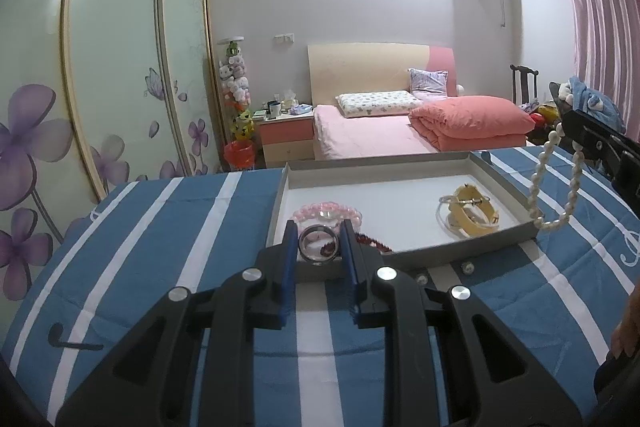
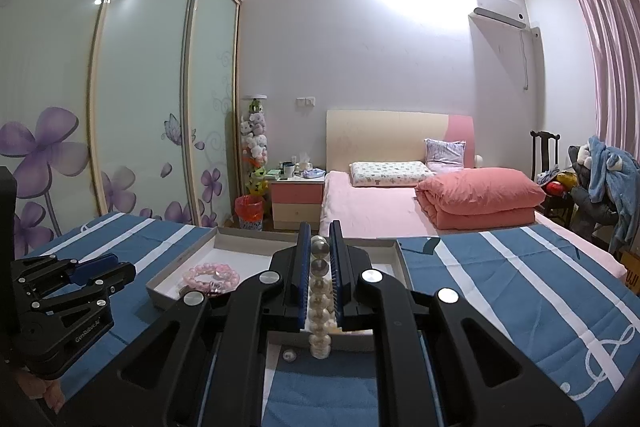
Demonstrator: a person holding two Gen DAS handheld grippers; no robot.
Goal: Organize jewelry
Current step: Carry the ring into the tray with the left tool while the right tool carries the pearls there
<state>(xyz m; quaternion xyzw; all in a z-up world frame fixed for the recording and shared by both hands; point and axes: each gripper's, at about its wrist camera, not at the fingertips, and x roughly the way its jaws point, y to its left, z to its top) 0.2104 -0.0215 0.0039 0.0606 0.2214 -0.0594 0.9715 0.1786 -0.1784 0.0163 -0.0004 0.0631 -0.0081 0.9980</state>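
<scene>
The left claw [image 1: 319,247] is clamped on a silver metal ring [image 1: 319,245], held edge-on between its blue pads just above the near rim of the shallow grey cardboard tray [image 1: 460,251]. The ring is stiff, light and slick, so a grip across its band suits it. At two o'clock, the right claw [image 2: 320,267] is pinched shut on a white pearl strand [image 1: 554,187], whose limp loop dangles over the tray's right edge. Inside lie a pink bead bracelet [image 1: 326,209] and a yellow bangle [image 1: 474,211]. Both claws are held level above the blue striped table [image 1: 160,227].

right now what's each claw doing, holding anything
left claw: closed on a silver ring
right claw: closed on a pearl bracelet, its loop hanging free
</scene>
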